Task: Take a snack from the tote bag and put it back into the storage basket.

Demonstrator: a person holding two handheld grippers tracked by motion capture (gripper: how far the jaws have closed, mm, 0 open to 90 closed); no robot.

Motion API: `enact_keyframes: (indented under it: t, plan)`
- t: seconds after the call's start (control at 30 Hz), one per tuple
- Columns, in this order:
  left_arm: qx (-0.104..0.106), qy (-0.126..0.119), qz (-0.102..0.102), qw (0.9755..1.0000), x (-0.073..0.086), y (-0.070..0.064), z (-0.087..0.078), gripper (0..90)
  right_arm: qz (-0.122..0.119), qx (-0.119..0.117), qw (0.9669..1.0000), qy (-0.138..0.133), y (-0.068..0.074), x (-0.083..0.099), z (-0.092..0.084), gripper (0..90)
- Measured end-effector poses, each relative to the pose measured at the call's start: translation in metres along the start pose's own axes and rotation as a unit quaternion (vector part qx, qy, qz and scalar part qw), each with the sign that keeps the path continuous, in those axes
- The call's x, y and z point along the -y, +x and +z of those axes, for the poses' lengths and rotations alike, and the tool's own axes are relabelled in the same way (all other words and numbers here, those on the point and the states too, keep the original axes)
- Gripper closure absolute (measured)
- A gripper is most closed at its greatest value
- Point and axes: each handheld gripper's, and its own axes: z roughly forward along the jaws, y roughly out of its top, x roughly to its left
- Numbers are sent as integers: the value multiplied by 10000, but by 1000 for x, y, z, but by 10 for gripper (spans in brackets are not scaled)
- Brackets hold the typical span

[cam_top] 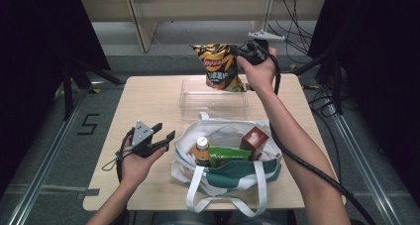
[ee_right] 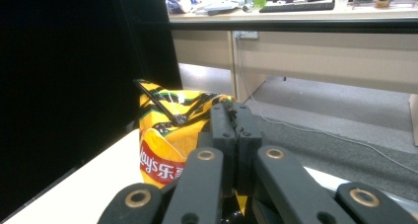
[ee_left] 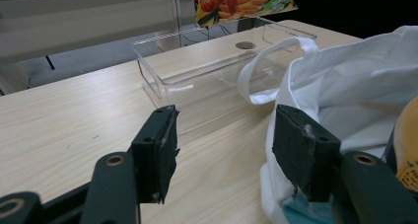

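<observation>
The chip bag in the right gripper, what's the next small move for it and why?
Probably lower it straight down into the clear bin. The right gripper is shut on the chip bag at its top edge, and the bag hangs above the bin's right end. The left gripper rests open beside the tote bag.

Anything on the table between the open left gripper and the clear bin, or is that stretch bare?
Bare. In the left gripper view, plain tabletop runs from the left gripper to the clear bin; the white tote bag sits off to one side.
</observation>
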Motion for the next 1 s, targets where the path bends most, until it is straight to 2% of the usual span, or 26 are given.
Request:
enact_keyframes:
  t: [0.13,0.47,0.53,0.57,0.63,0.67,0.93,1.0]
  plan:
    - [6,-16,-8,10000,0,0,0,423,14,66,10000,13,0,0,3,900]
    - [2,0,-9,10000,0,1,-1,422,44,22,9999,98,4,-1,11,900]
    - [11,-7,-14,10000,0,0,-1,422,-11,16,9999,101,4,-1,13,900]
    - [8,-8,-16,10000,0,0,-1,422,65,34,9999,132,5,-1,14,900]
    - [3,-8,-1,10000,0,1,-1,422,20,64,9999,138,4,0,16,900]
    - [-3,-12,-2,10000,0,1,-1,422,72,52,9998,153,5,1,17,900]
    - [5,-7,-4,10000,0,0,-1,422,152,82,9995,270,1,3,21,900]
    - [7,-4,-5,10000,0,0,-1,422,57,98,9995,291,-2,5,23,900]
